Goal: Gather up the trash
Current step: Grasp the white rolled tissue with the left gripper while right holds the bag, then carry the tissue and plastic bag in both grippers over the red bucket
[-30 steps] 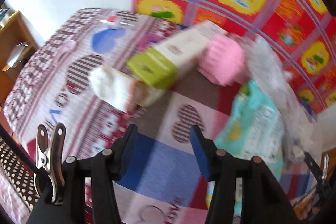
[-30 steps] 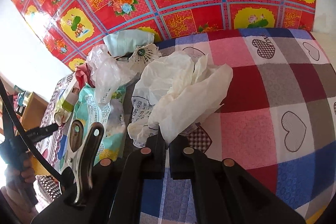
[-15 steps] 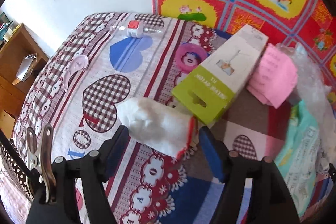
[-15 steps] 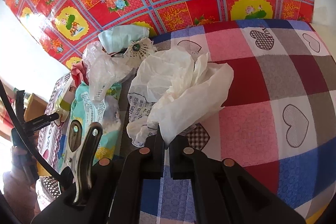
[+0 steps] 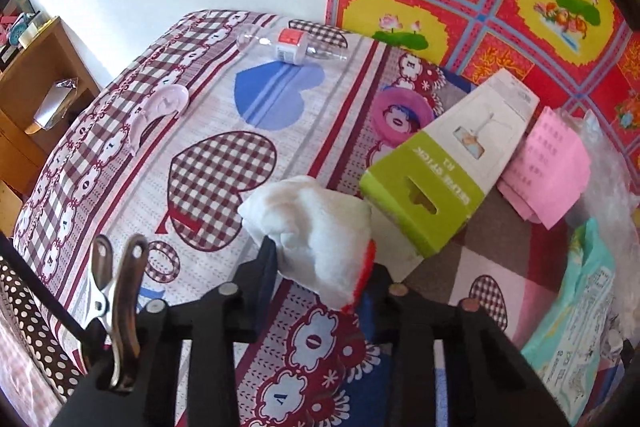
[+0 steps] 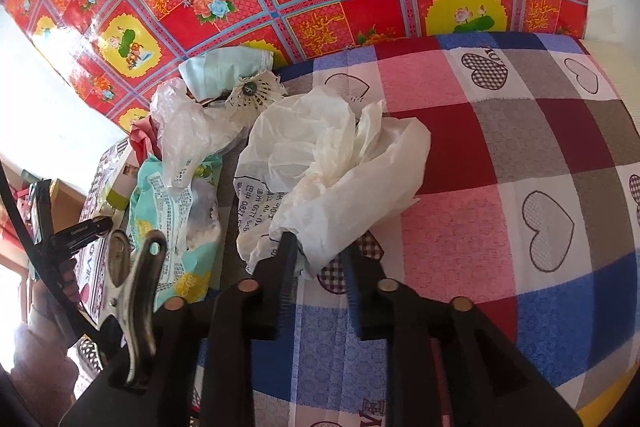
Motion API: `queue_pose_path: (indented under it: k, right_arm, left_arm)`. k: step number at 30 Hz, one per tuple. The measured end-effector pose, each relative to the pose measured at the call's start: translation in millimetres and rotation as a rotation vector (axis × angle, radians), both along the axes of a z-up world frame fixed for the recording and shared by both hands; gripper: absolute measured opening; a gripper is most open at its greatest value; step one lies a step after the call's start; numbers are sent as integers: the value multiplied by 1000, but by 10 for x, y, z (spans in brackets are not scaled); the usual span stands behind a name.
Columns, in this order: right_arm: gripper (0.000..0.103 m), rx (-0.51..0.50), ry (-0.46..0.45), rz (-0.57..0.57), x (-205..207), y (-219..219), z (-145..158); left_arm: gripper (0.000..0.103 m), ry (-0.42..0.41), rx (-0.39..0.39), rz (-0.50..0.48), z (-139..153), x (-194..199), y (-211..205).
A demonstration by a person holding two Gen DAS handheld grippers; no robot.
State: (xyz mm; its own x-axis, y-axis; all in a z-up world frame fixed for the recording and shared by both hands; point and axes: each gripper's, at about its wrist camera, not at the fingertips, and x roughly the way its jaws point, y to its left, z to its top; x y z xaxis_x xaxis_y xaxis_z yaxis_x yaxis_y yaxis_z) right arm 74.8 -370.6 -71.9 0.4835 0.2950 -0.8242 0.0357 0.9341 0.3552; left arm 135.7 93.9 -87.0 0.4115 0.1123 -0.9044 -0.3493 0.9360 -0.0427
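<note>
In the left wrist view a white crumpled wad (image 5: 316, 227) with a red edge lies on the heart-patterned bed sheet (image 5: 224, 131). My left gripper (image 5: 320, 269) straddles it; its jaws are closing and both pads press the wad's sides. In the right wrist view a crumpled white plastic bag (image 6: 336, 171) lies on the checked sheet (image 6: 500, 147). My right gripper (image 6: 320, 263) is opening; the bag's tail rests against the left finger (image 6: 286, 263), with a gap to the other finger.
A green-and-white box (image 5: 448, 163), pink paper (image 5: 548, 163) and a teal wipes packet (image 5: 576, 315) lie right of the wad. A clear bottle (image 5: 292, 47) lies far back. Clear plastic (image 6: 184, 131) and a shuttlecock (image 6: 256, 91) sit by the red floral wall. A wooden shelf (image 5: 36, 87) stands left.
The left gripper moved left and down from the box to the white wad, spread its jaws around it, then closed in. The right jaws, shut on the bag before, have parted.
</note>
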Motion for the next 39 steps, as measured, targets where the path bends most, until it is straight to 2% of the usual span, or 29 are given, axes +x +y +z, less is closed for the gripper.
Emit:
queue_pose_path:
  k: [1,3,6,14,16,18,21,27,39]
  right_arm:
    - [32,-2,-2,-1,-3,1,7]
    - [49,-22,-3,-10,-7,1,23]
    - [66,-53,-20,-39,-4,-7,60]
    - [68,-43,6,-91,113,-75,-9]
    - [64,-11,19,-93,133,-76,-44]
    - [34,10,25,-96,127,-70,-65]
    - [18,9,26,-96,88,-55,-82]
    - [11,17,-27,-91,-69,-55,25]
    - [10,-17,-141,-73,-500,-168,381]
  left_arm:
    - [31,-6,-4,0,9,-17,4]
    - [29,-13,-4,-1,30,-57,1]
    - [28,-21,-8,-8,67,-117,-34]
    - [28,-55,-28,-38,248,-361,-191]
    - [28,-63,-34,-47,299,-412,-225]
    - [28,-70,-41,-63,353,-460,-276]
    - [28,-77,-41,-92,431,-511,-377]
    - [28,-91,-57,-155,576,-545,-632]
    - [28,-120,-60,-308,795,-668,-1370]
